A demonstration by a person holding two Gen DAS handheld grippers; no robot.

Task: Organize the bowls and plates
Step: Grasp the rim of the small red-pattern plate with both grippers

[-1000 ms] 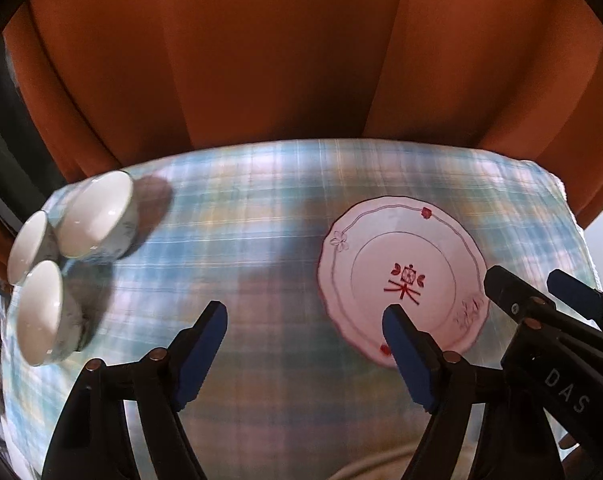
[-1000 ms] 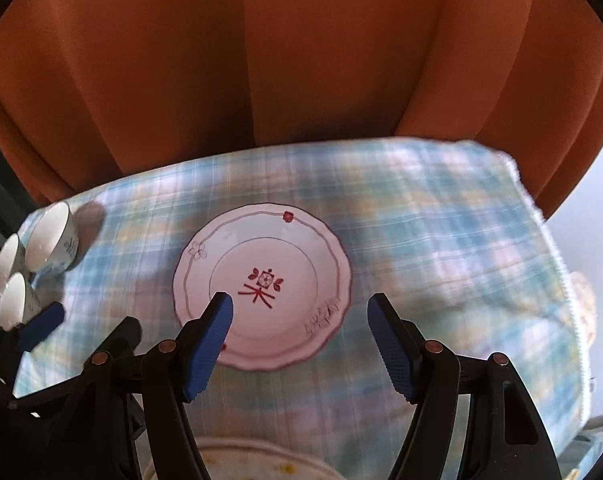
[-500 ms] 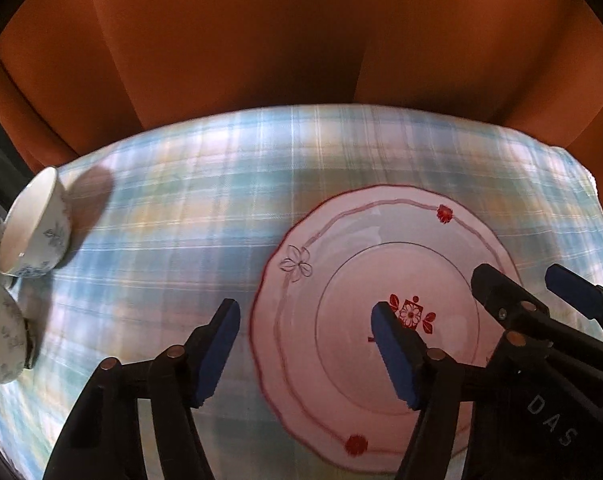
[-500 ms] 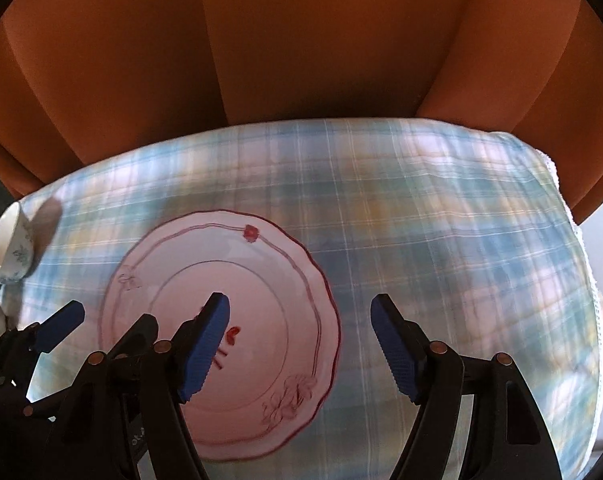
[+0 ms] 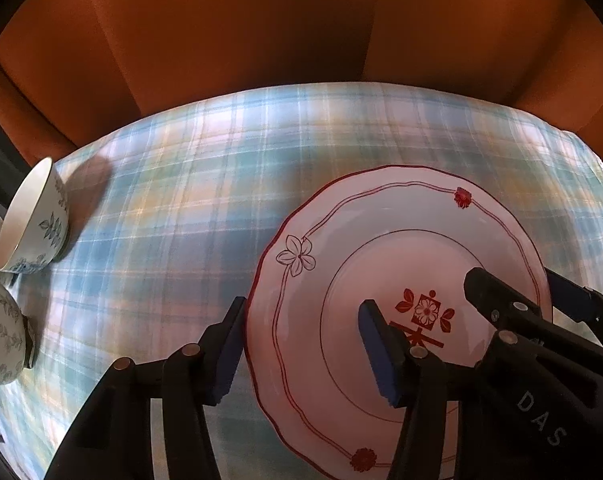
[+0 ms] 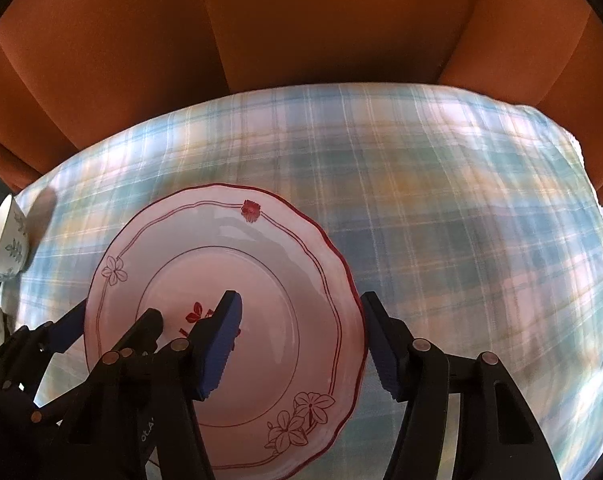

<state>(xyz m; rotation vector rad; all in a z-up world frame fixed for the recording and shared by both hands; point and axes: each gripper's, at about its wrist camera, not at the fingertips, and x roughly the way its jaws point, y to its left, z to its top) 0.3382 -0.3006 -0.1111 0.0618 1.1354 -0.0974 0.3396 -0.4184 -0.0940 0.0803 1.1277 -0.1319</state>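
A white plate with red rim and flower marks (image 5: 381,248) lies flat on the plaid cloth, also in the right wrist view (image 6: 229,248). My left gripper (image 5: 305,350) is open, its jaws straddling the plate's left edge. My right gripper (image 6: 301,342) is open, its jaws straddling the plate's right edge. Each gripper shows in the other's view. Three white bowls with leaf patterns stand at the far left: one (image 5: 33,224), another (image 5: 1,340), and a third mostly hidden.
The blue-green plaid tablecloth (image 6: 441,208) covers the table, with its right edge (image 6: 593,200) dropping off. Orange curtains (image 5: 261,32) hang right behind the table's far edge. A bowl (image 6: 5,240) sits at the left edge of the right wrist view.
Both grippers have moved forward and down toward the plate, which now looms larger. Their open jaws now sit on either side of the plate's edges.
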